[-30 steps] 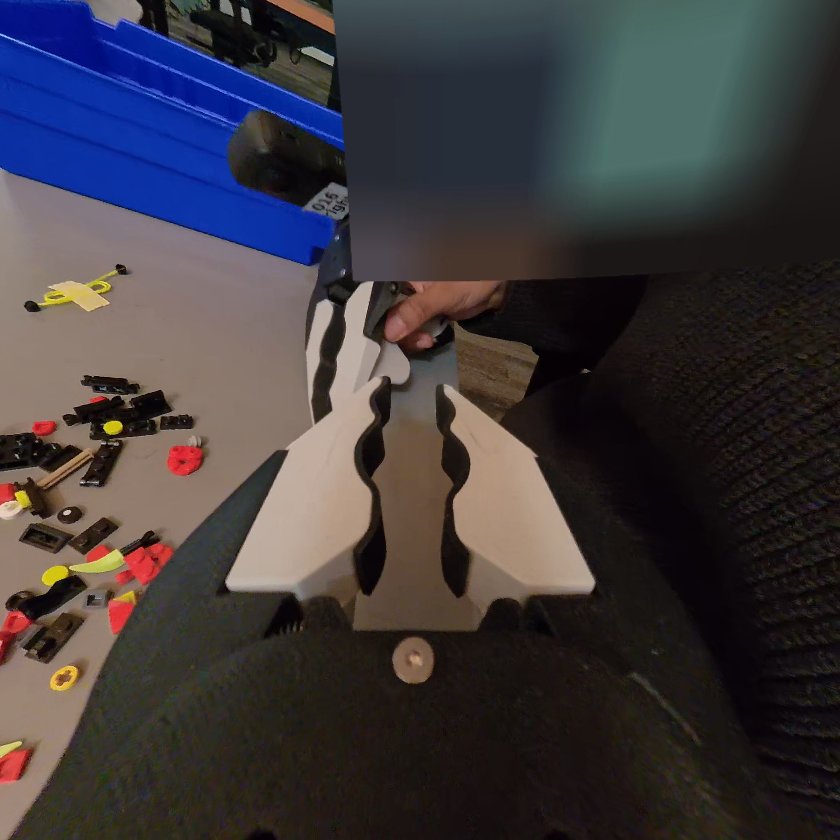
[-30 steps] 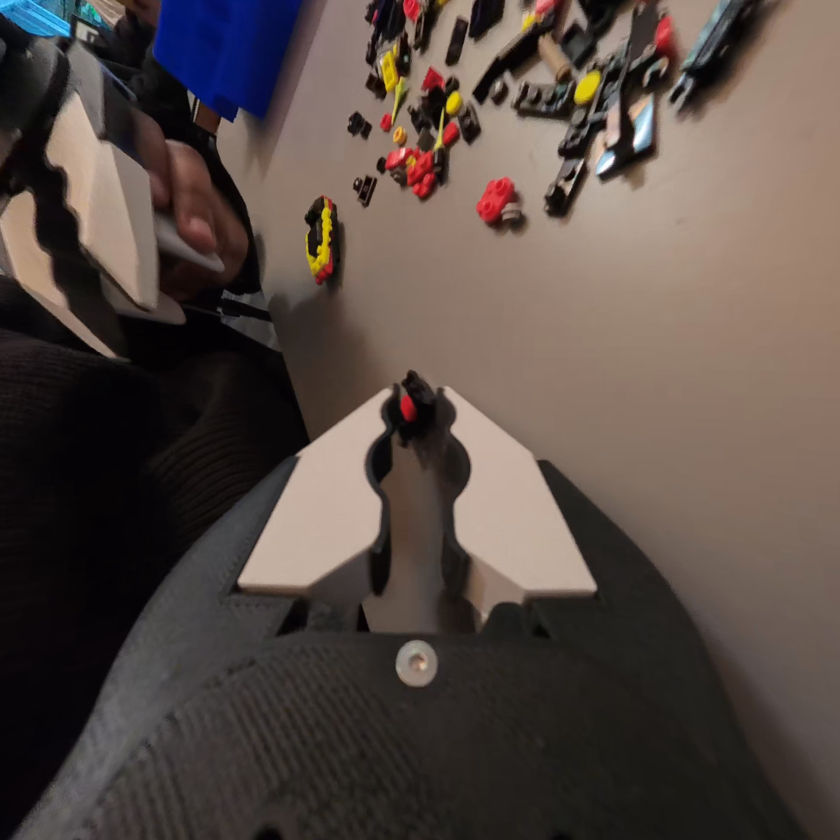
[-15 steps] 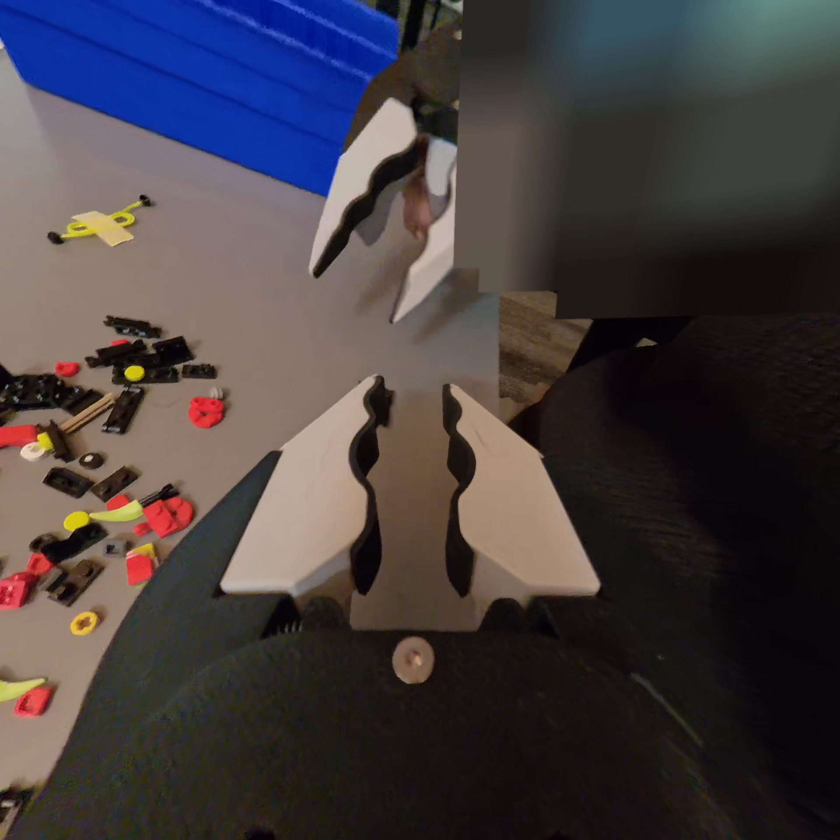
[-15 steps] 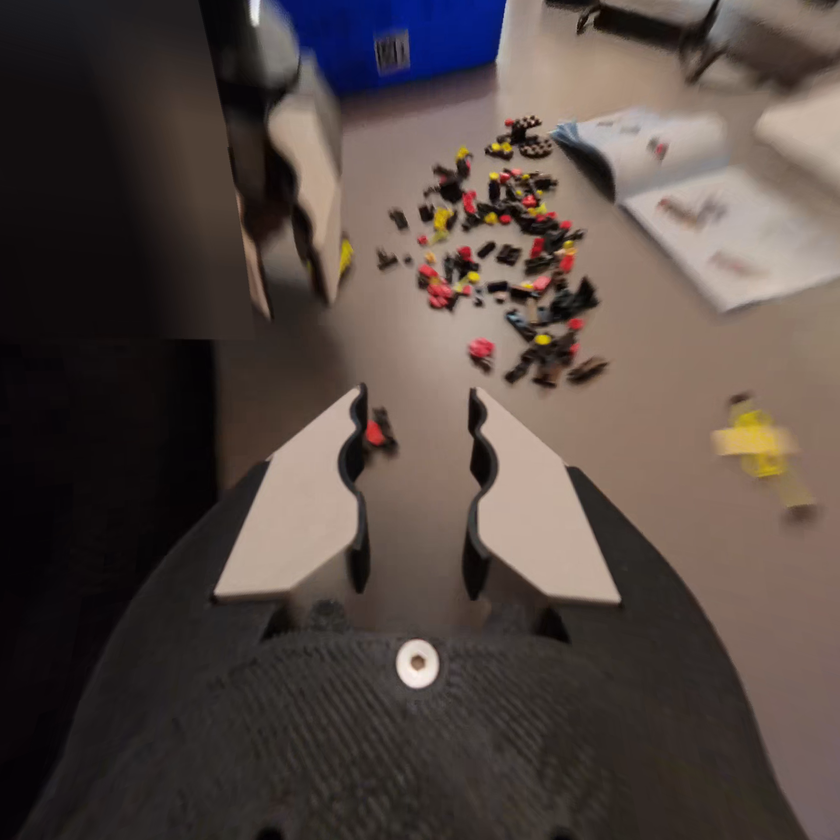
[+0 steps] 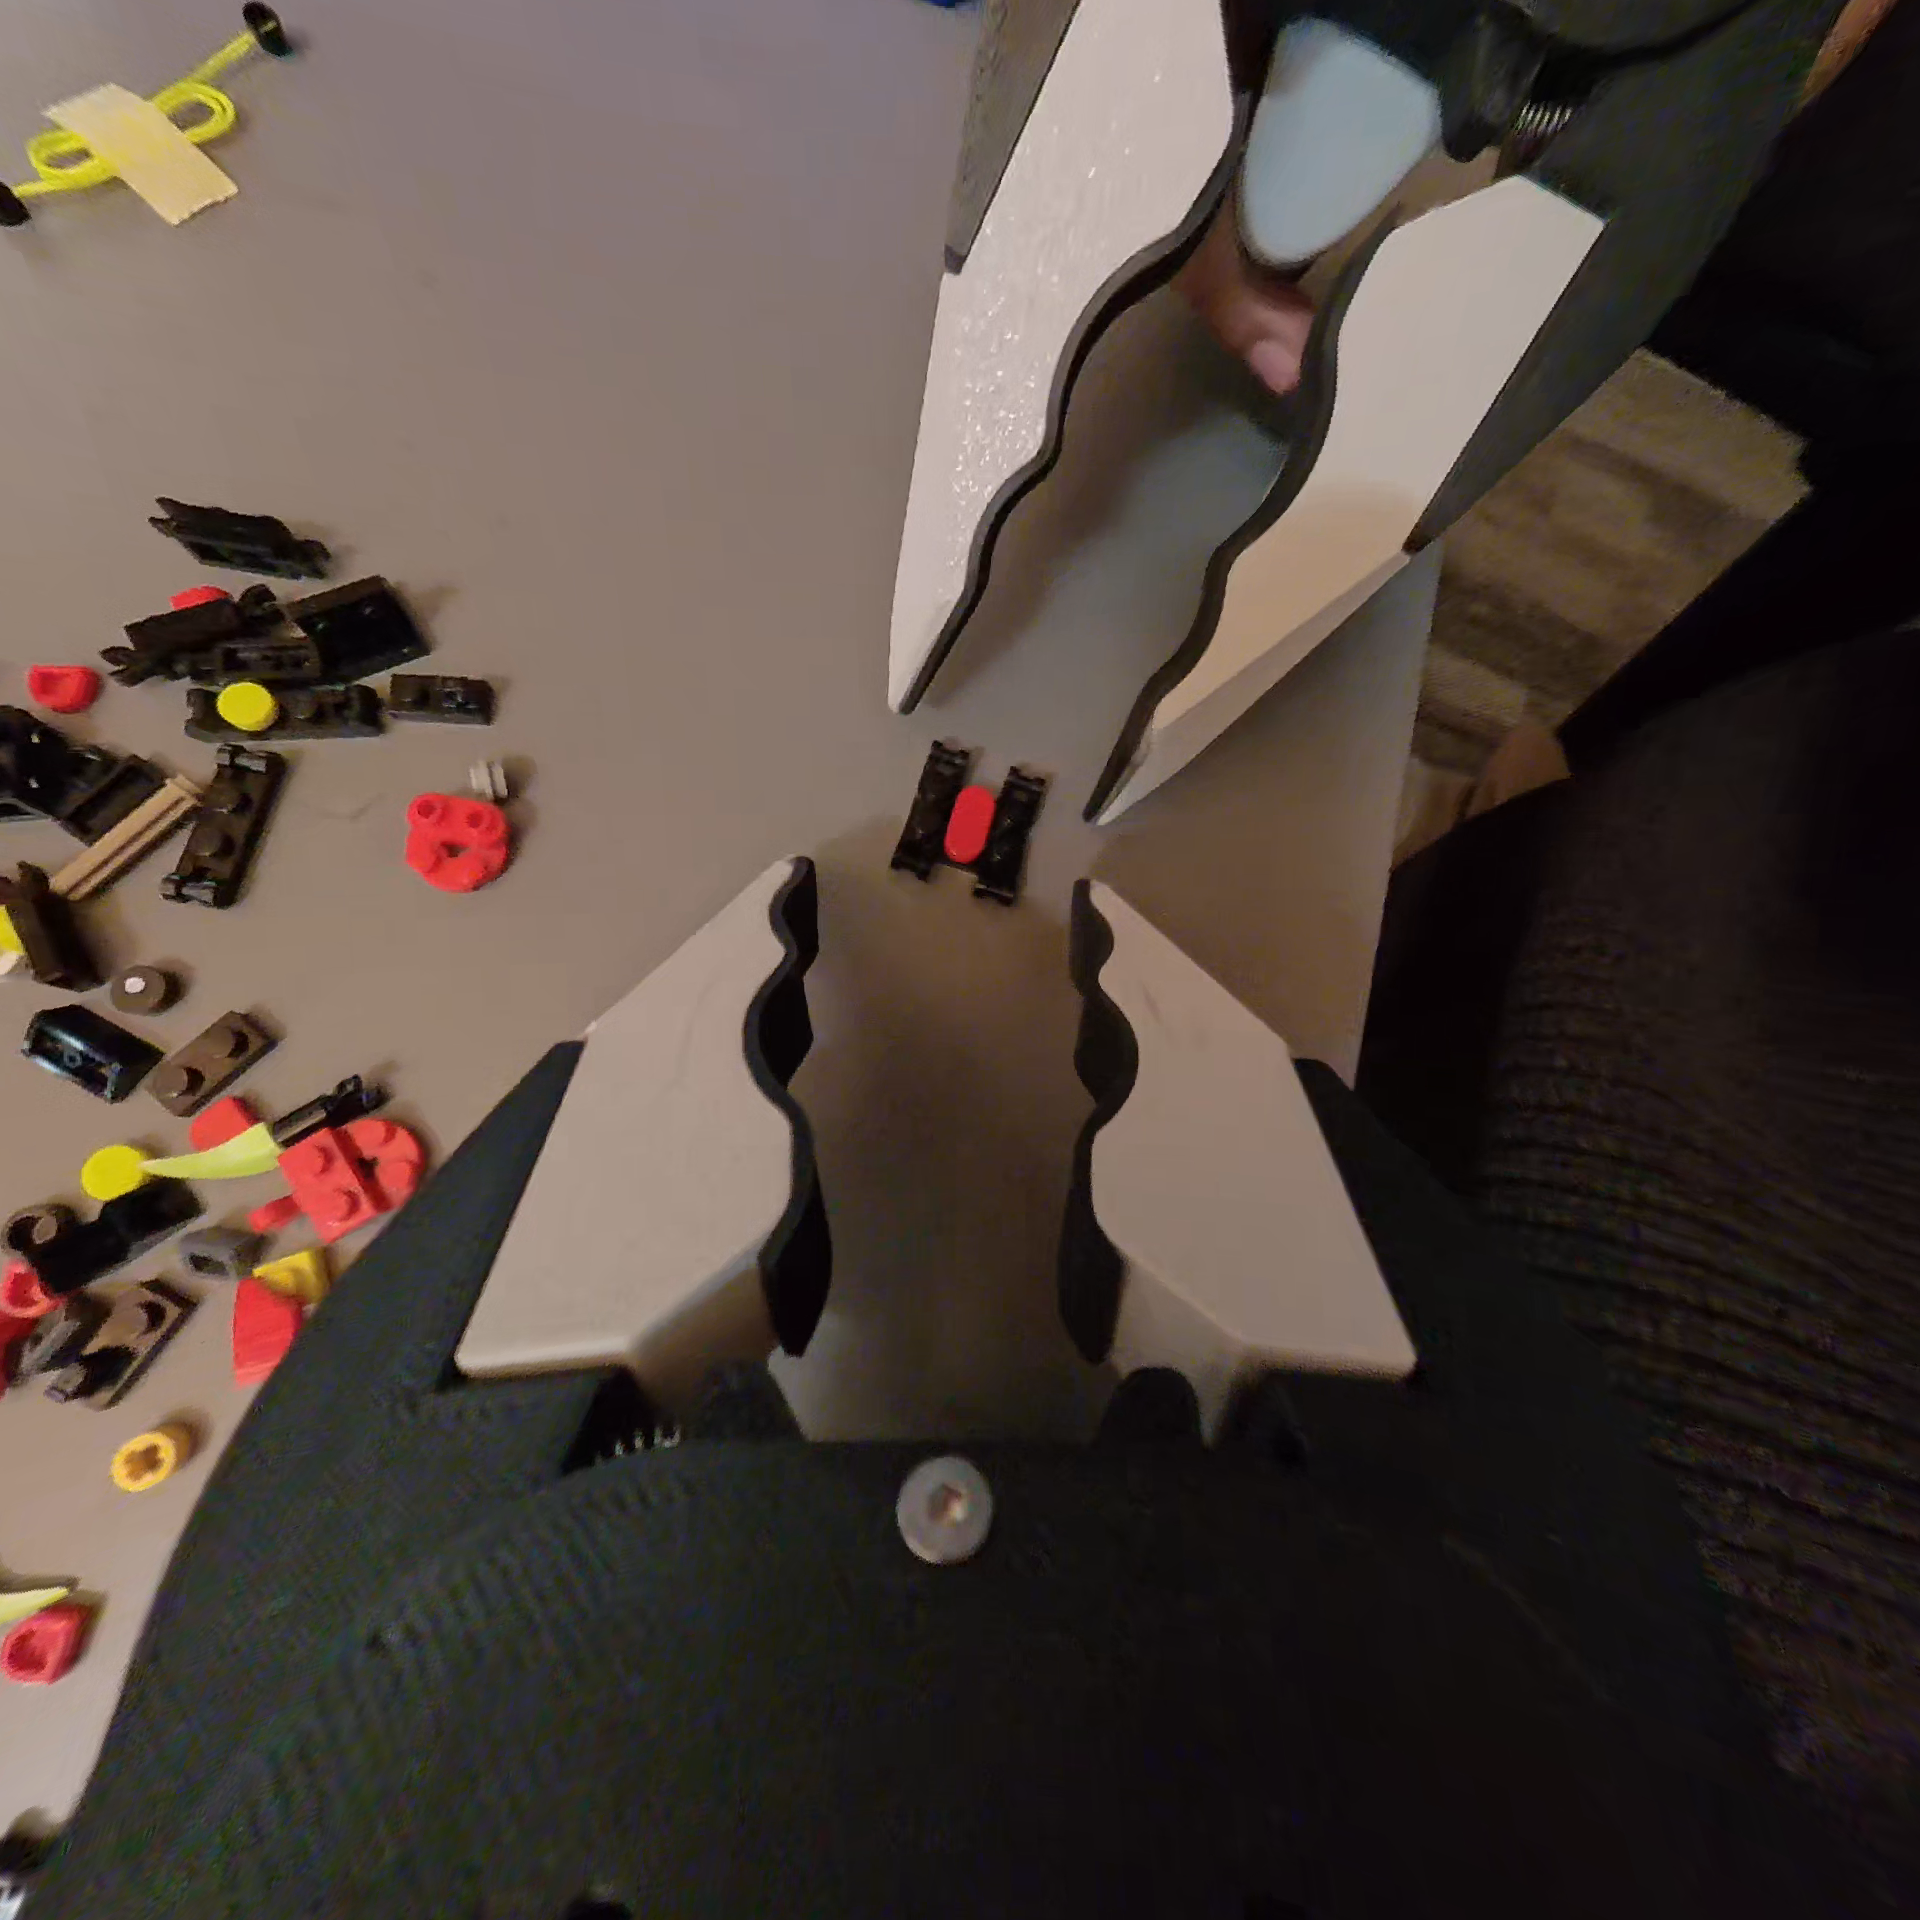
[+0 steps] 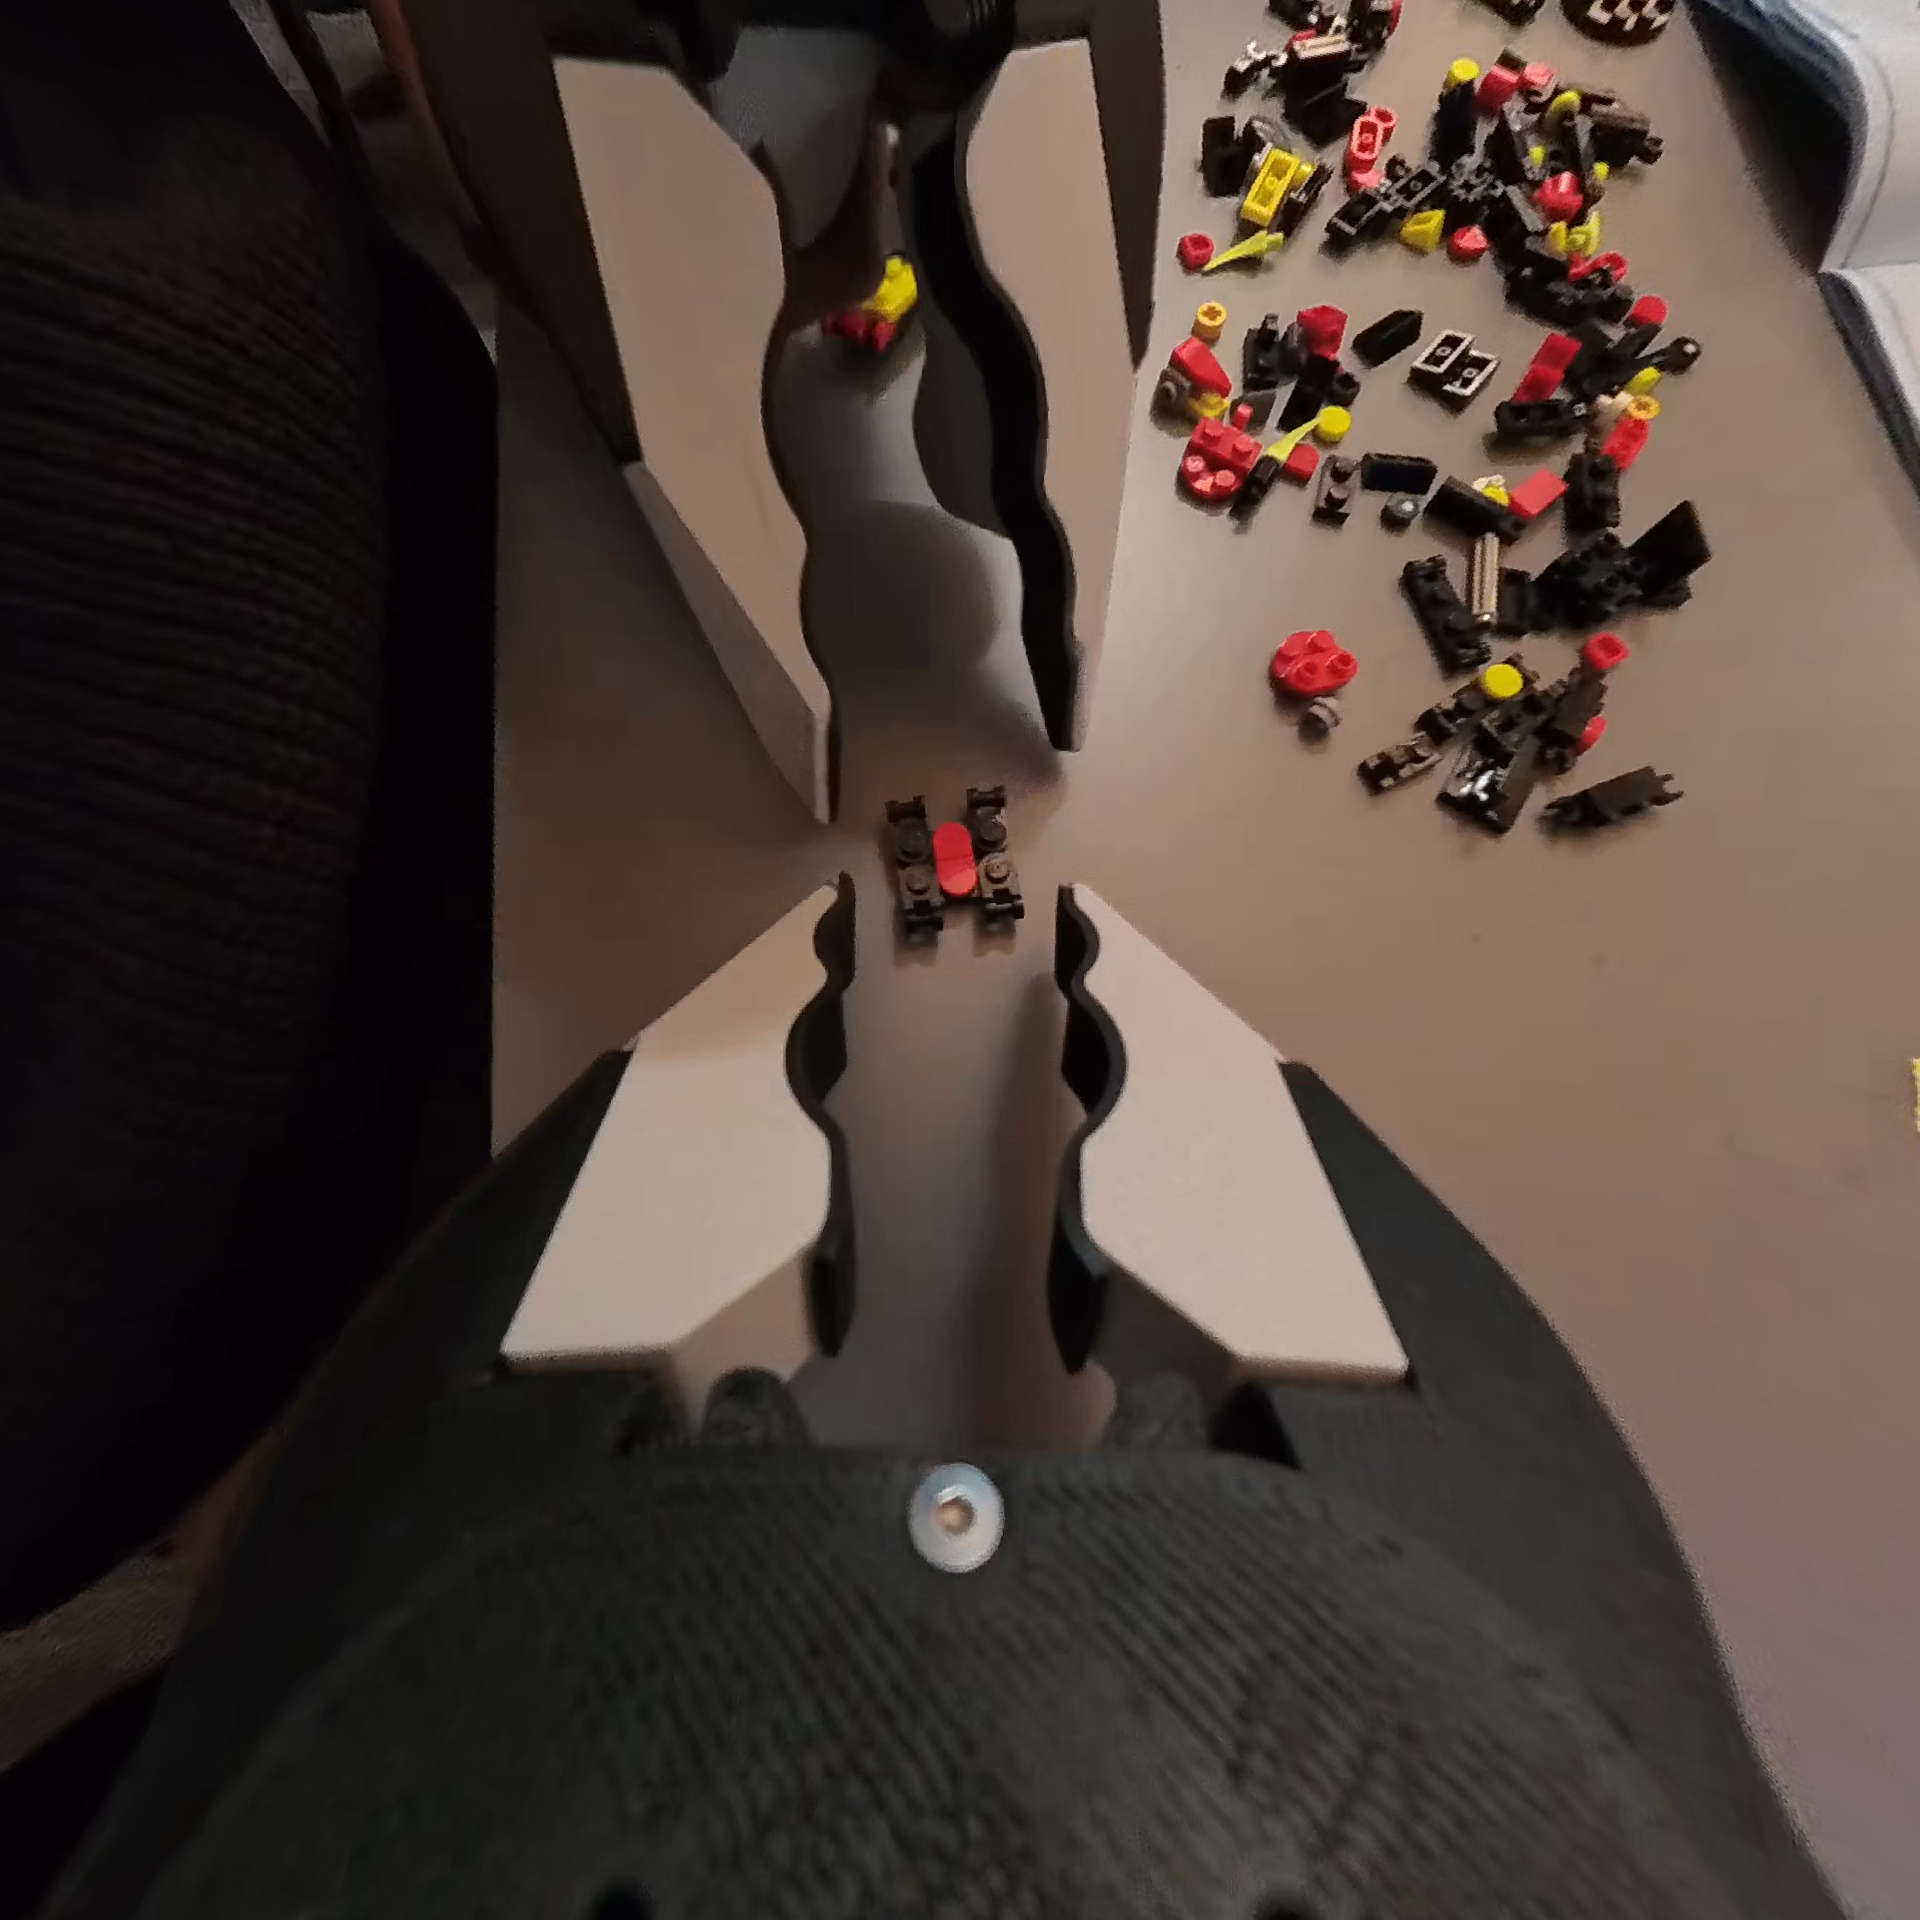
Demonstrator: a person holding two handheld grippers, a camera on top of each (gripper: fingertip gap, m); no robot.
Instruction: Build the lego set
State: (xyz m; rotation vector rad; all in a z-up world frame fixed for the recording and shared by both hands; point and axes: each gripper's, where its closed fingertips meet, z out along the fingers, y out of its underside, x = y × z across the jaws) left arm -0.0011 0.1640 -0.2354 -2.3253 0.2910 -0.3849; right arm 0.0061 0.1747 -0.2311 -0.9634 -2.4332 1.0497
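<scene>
Grippers (image 5: 943, 873) (image 6: 954, 891) agape around black-red piece (image 5: 970, 823)

grey table (image 5: 582, 436), matte, plain. on it we note a small black brick assembly with a red oval tile (image 5: 970, 823) lying flat near the table's right edge. to its left, a red round piece (image 5: 455, 840) beside a tiny grey stud (image 5: 488, 777). further left, a loose scatter of black, red and yellow bricks (image 5: 208, 665). far left, a yellow cord under a strip of tape (image 5: 135, 156). we see the same scatter (image 6: 1455, 343) in the right wrist view.
</scene>
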